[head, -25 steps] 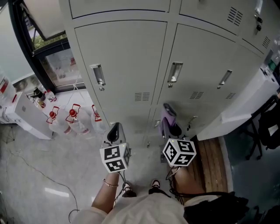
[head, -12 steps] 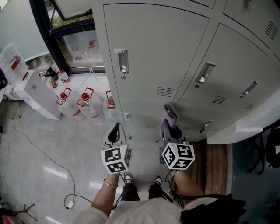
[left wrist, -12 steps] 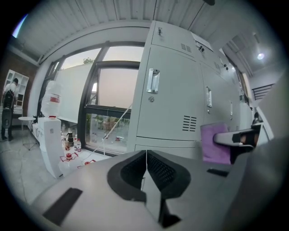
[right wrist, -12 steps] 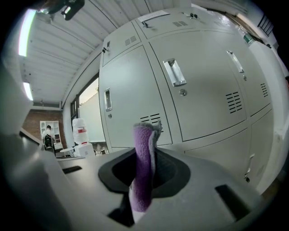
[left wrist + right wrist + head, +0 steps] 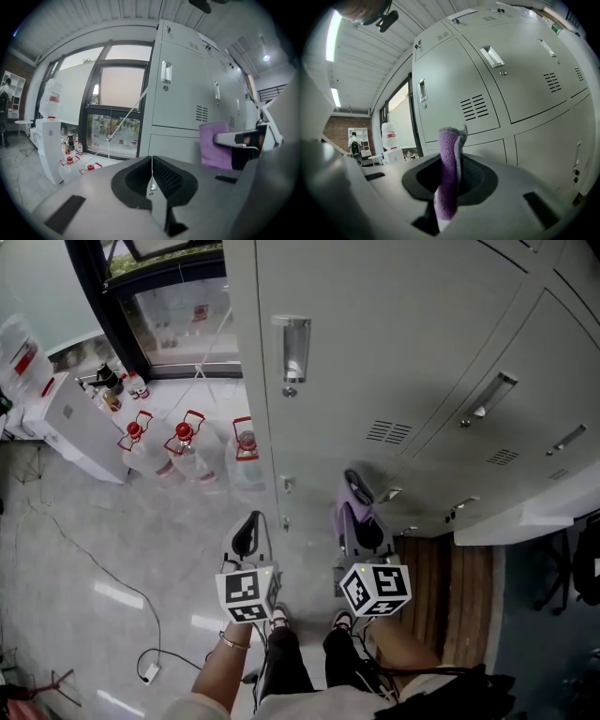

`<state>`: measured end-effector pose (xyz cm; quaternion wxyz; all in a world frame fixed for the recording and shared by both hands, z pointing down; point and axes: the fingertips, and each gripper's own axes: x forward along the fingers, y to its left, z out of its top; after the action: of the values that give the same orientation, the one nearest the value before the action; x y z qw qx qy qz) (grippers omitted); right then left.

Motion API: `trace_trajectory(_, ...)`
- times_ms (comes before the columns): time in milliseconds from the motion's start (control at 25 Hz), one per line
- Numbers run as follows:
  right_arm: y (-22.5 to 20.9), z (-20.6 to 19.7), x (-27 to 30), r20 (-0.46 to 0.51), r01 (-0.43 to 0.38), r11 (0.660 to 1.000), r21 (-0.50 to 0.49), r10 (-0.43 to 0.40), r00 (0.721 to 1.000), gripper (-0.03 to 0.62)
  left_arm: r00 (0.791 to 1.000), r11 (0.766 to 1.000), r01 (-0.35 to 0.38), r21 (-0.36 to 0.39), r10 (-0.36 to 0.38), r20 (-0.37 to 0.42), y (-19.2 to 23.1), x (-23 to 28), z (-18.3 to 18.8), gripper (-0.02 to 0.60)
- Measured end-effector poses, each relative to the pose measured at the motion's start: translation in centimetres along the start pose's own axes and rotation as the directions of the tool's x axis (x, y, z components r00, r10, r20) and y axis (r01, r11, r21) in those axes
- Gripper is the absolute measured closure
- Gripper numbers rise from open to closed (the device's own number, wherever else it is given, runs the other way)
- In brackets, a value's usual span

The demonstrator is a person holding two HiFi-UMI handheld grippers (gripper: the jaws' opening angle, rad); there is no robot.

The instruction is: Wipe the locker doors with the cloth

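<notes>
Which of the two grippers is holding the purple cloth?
The right gripper: its jaws are shut on the purple cloth. The left gripper has its jaws together, nothing between them.

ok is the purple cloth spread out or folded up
Folded. The purple cloth stands as a narrow doubled strip pinched between the jaws of the right gripper, not spread flat.

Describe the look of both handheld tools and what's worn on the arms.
The left tool and right tool share a grey body, black ribbed pads and a white cube with black square markers. A thin bracelet sits on the left wrist; the forearms are bare.
</notes>
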<state>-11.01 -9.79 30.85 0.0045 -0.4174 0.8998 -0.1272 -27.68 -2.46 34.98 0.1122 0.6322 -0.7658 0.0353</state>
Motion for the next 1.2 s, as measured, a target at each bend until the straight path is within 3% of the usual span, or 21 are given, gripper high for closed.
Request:
trace_trajectory(160,1.0,-1.6,1.4,0.001,-0.01,1.0,-0.007,0.01,1.0,0.534,0.999,1.0,-0.002,-0.022,0.001,-0.043,1.4,0.3,-1.3,0.572)
trace_trajectory(680,5.7,-4.6,6.3,0.066,-0.112,0.994,0.006,0.111,0.992,0.534,0.998,0.999,-0.026,-0.022,0.025,-0.054,8.1,1.1,-4.9,0.572)
trace_trajectory(1000,8.7,-5.6,9.0,0.118,-0.179,0.983,-0.038,0.182,0.976,0.534,0.994,0.995,-0.065,-0.071,0.059,-0.087,11.4,0.7,-7.5,0.572)
trace_trajectory(1200,9.5,-5.9,10.4,0.14,-0.189,0.978,-0.086,0.2,0.97,0.534,0.992,0.996,-0.062,-0.065,0.055,-0.109,12.3,0.7,-8.6,0.572)
